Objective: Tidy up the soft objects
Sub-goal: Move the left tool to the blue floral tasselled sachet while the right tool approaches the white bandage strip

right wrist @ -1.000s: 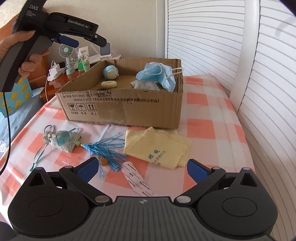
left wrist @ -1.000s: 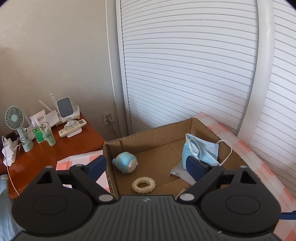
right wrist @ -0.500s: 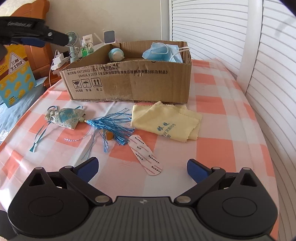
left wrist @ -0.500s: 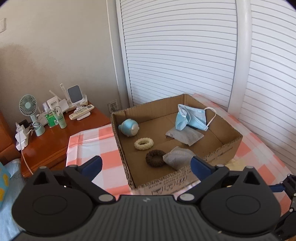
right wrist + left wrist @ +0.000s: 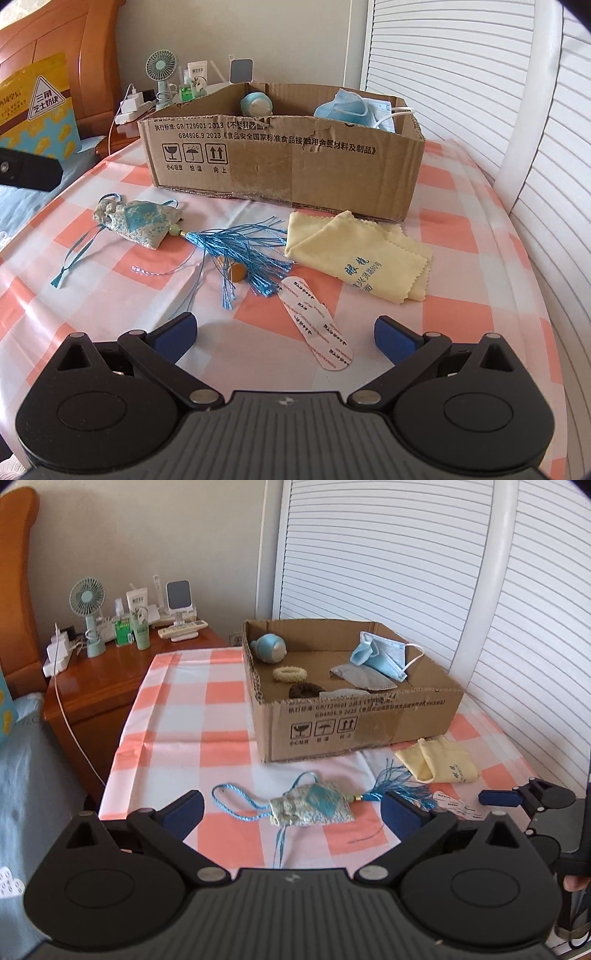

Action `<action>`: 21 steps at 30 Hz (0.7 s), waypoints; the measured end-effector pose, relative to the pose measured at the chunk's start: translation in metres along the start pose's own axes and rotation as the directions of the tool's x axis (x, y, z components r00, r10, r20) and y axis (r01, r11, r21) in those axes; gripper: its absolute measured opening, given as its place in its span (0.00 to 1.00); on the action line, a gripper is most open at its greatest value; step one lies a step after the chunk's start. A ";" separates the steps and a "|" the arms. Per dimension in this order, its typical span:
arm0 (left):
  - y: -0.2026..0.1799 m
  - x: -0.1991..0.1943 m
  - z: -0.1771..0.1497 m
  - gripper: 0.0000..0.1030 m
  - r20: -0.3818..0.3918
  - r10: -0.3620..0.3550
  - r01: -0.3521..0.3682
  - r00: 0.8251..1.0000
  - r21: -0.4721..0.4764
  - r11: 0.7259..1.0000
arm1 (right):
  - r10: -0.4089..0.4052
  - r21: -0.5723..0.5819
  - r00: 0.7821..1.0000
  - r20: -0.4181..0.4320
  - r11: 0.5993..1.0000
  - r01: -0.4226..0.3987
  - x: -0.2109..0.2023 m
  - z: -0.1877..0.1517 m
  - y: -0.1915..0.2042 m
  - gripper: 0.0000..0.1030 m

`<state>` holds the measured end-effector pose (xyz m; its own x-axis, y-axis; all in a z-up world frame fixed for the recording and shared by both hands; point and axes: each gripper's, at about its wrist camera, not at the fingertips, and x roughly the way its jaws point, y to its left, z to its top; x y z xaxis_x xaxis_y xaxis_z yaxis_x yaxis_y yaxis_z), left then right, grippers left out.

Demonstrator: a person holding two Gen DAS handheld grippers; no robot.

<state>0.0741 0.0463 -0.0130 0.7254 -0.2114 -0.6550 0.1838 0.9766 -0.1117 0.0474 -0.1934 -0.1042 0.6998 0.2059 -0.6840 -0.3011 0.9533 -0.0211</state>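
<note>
A cardboard box [image 5: 354, 720] stands at the far side of the checked tablecloth [image 5: 184, 716], serving as the collecting place: inside it lie a blue face mask [image 5: 380, 657], a small round blue toy [image 5: 269, 648], a pale ring [image 5: 290, 673], a dark ring [image 5: 304, 690] and grey pads [image 5: 360, 675], so part of the sorting looks done. Three soft things lie on the cloth in front of the box. The embroidered pouch [image 5: 312, 808] with its blue tassel [image 5: 243, 254] lies between the wide-apart fingers of the left gripper [image 5: 291, 812], which holds nothing; the pouch is framed that way probably because it is the next pick. The right gripper [image 5: 284, 334] also stands with its jaws apart and empty, low over the cloth, with the long white strip [image 5: 317, 328] lying between its fingers and the folded yellow cloth [image 5: 362, 258] just beyond, touching the foot of the box. Each hand seems lined up on its own item so both can go into the box. The tassel's loose threads may drag or snag.
</note>
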 end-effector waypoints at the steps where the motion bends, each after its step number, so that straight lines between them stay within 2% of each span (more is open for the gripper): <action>1: 0.002 0.001 -0.003 0.99 -0.009 -0.004 0.004 1.000 -0.012 1.000 | 0.002 -0.002 1.000 0.001 1.000 -0.002 0.001 0.001 0.001 1.00; 10: 0.018 0.006 -0.017 0.99 -0.045 0.020 -0.023 0.999 -0.074 0.997 | 0.063 -0.060 0.998 -0.006 0.996 -0.063 0.009 0.009 0.002 1.00; 14: 0.019 0.006 -0.018 0.99 -0.049 0.023 -0.026 0.999 -0.069 0.997 | 0.084 -0.077 0.996 -0.023 0.993 -0.085 0.006 0.008 0.006 1.00; 19: 0.021 0.009 -0.020 0.99 -0.056 0.016 -0.019 0.998 -0.069 0.997 | 0.162 -0.106 0.986 -0.040 0.981 -0.166 -0.008 0.000 0.020 1.00; 21: 0.021 0.011 -0.020 0.98 -0.059 0.012 -0.016 0.998 -0.068 0.998 | 0.170 -0.117 0.984 -0.045 0.978 -0.175 -0.012 -0.003 0.027 1.00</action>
<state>0.0723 0.0651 -0.0376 0.6871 -0.1974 -0.6992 0.1267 0.9802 -0.1522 0.0292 -0.1708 -0.0991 0.6083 0.3551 -0.7098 -0.4922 0.8704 0.0136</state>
